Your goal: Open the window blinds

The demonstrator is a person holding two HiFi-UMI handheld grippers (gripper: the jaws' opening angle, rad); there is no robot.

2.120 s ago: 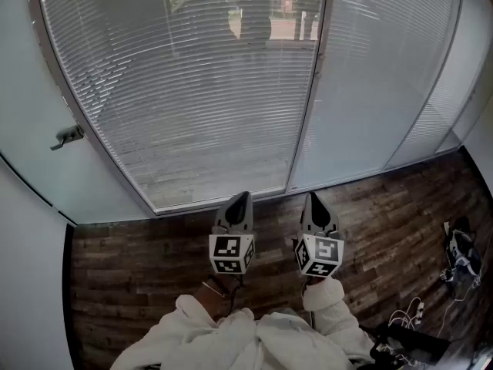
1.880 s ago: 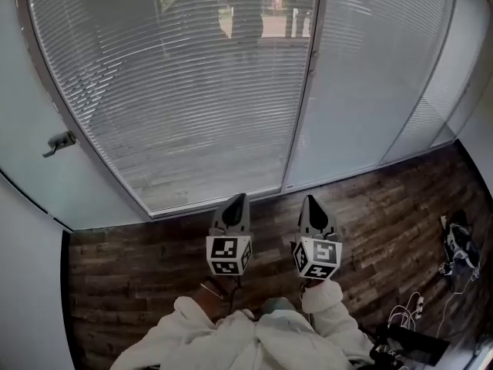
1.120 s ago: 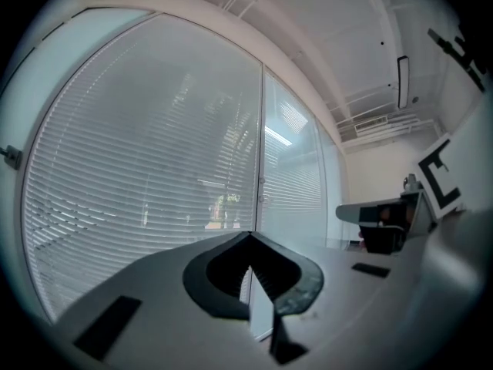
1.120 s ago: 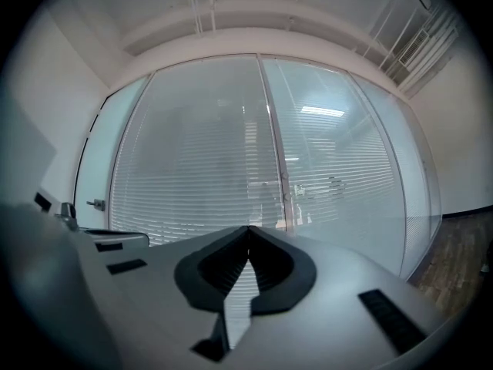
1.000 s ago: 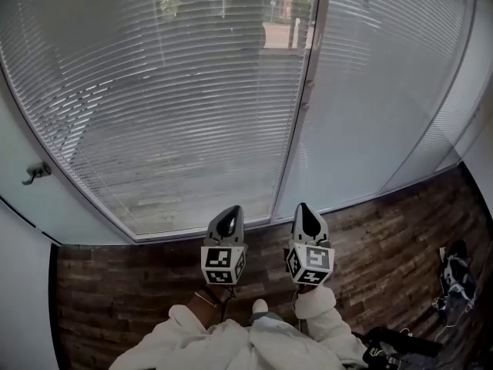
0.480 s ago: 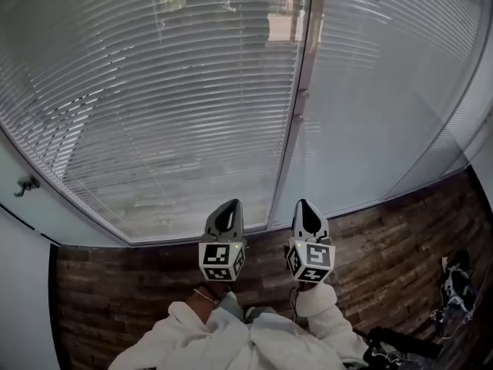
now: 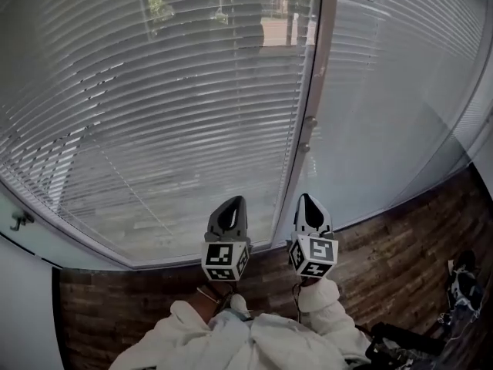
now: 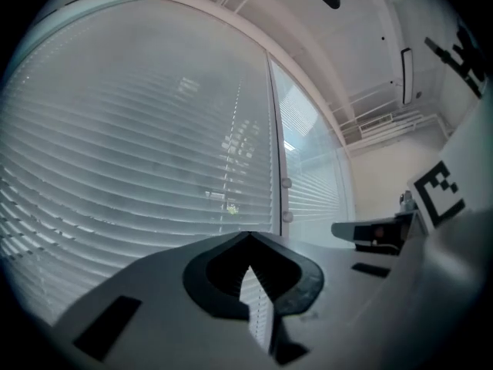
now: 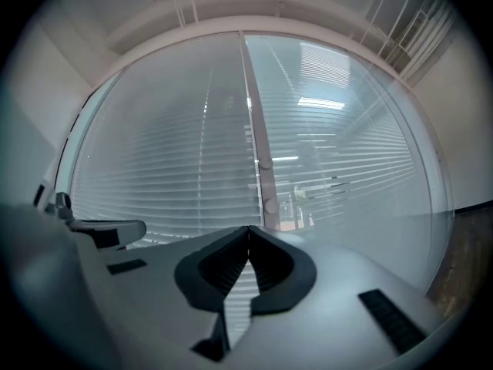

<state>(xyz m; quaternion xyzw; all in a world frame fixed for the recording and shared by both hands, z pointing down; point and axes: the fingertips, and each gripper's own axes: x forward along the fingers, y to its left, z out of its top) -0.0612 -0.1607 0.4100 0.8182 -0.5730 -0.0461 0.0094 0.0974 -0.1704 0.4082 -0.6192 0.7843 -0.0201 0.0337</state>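
Left tool (image 7: 233, 203) and right tool (image 7: 308, 200) sit side by side at 6 o'clock in the head view, each with its jaws closed tip to tip on nothing, pointing toward the window blinds (image 7: 154, 114). The blinds hang lowered from 9 through 12 to 3 o'clock, above dark wood floor (image 7: 393, 241). A pale frame post (image 7: 322, 60) at 12 o'clock splits them into two panels and carries two small round knobs (image 7: 310, 122).

I have open floor (image 7: 389, 249) near and right; far ahead the blinds (image 7: 154, 129) bar passage, with a knobbed frame post (image 7: 315, 83) between the two panes.
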